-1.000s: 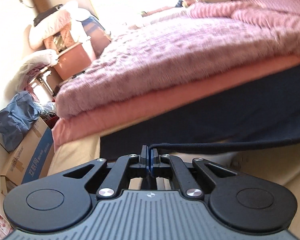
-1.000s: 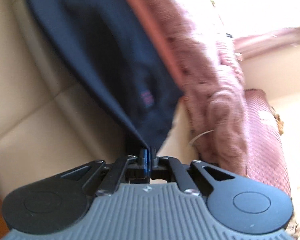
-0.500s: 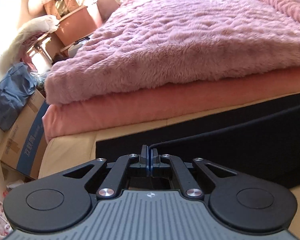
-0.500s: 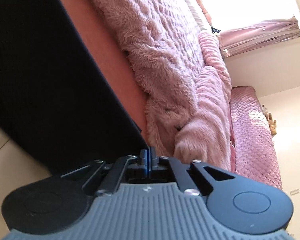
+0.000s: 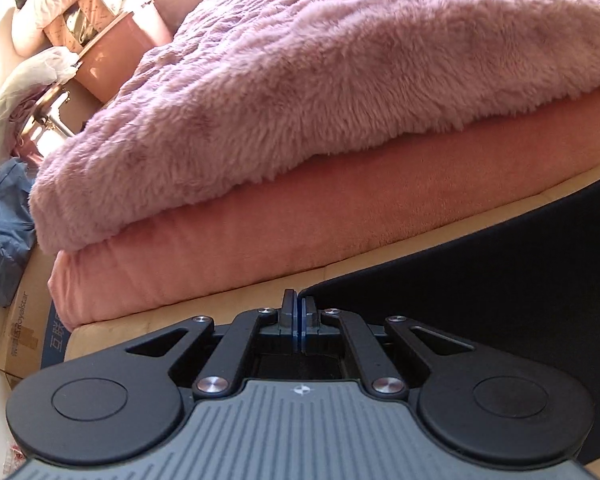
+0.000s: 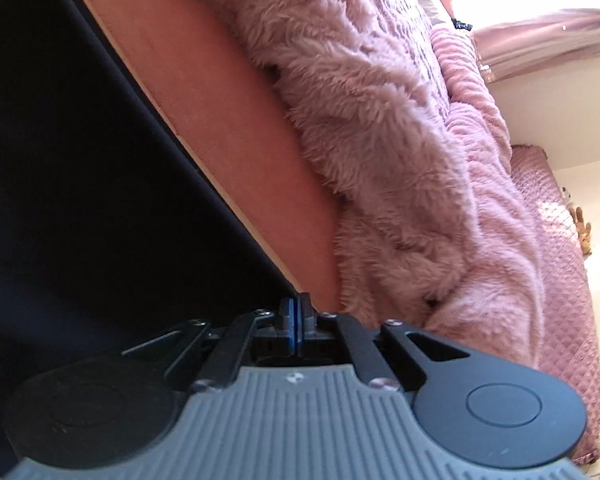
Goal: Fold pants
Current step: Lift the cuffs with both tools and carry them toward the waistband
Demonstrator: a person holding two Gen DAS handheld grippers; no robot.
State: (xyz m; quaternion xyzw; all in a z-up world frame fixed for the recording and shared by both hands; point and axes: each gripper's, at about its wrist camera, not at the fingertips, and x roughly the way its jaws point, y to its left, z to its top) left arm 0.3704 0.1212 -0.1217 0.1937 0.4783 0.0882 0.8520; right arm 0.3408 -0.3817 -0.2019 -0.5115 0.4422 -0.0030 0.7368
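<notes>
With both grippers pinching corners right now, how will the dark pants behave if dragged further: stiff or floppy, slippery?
Likely floppy: the dark pants run in a curved, sagging edge away from the shut left gripper. Probably light, since the right gripper holds them by a thin pinched corner alone. They may slide easily on the smooth beige bed surface, but could snag on the fluffy pink blanket.

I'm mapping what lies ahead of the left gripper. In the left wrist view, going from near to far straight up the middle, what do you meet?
Left gripper, shut on the corner of the dark pants → tan bed surface → salmon-pink blanket → fluffy pink blanket.
</notes>
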